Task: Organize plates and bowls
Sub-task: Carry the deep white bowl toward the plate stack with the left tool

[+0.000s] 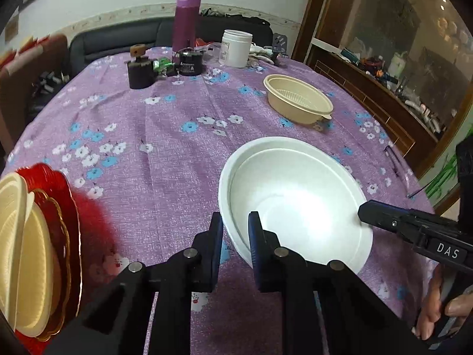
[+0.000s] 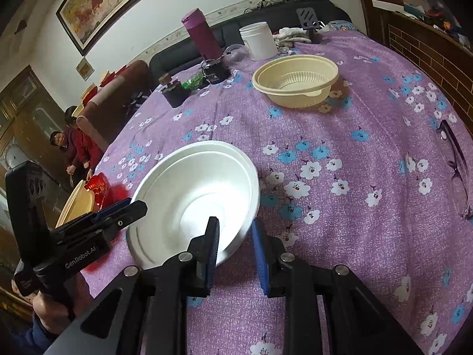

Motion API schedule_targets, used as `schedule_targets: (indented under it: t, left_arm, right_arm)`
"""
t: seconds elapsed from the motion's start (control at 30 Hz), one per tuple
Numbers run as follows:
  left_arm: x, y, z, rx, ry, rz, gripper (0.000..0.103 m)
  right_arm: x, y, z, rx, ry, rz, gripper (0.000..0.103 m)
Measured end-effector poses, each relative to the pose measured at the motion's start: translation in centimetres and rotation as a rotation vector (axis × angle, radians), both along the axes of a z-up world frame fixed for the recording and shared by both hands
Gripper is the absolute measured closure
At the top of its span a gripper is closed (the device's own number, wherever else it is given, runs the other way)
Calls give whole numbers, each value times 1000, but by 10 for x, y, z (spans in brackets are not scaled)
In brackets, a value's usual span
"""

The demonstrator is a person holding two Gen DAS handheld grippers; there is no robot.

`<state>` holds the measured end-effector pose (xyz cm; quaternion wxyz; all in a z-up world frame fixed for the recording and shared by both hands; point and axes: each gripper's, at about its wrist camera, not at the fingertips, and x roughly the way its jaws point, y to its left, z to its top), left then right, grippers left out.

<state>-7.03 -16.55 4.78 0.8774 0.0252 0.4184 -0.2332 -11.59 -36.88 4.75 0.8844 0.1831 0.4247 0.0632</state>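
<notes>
1. Across the whole scene spread the table (image 1: 147,118) under a purple flowered cloth. Its near half was left bare as working room, while a purple flask (image 1: 186,20), a white jar (image 1: 236,48) and other clutter stood at the far edge.
2. At the left edge sat a red plate (image 1: 56,183) with cream plates (image 1: 32,254) piled on it, probably the gathering spot for the dishes.
3. Near the front lay the white bowl (image 1: 295,201), mouth up and seemingly on the cloth, just right of that pile and between the two tools.
4. Well behind it the cream bowl (image 1: 298,100) stood alone, not yet gathered.
5. On the bowl's near-left rim the left gripper (image 1: 235,236) was almost closed, one pad inside the wall and one outside, apparently pinching it to keep the bowl steady.
6. At the opposite rim the right gripper (image 2: 236,236) straddled the edge with its jaws parted. The outer pad stood clear of the wall, so it appeared to grip nothing.
7. Off to the right lay a pair of glasses (image 2: 455,165), well clear of the dishes.
</notes>
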Motion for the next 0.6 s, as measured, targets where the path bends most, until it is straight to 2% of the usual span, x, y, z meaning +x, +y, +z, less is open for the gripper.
schedule_targets:
  t: [0.3,0.6]
  left_arm:
    - [-15,-2,15,58,-104,16,86]
    - [-23,9,20,84,-145,41,86]
  right_arm:
    - [-8,9,7,-29,-28,-22,78]
    - [-7,19,13,-13,-32,1,78]
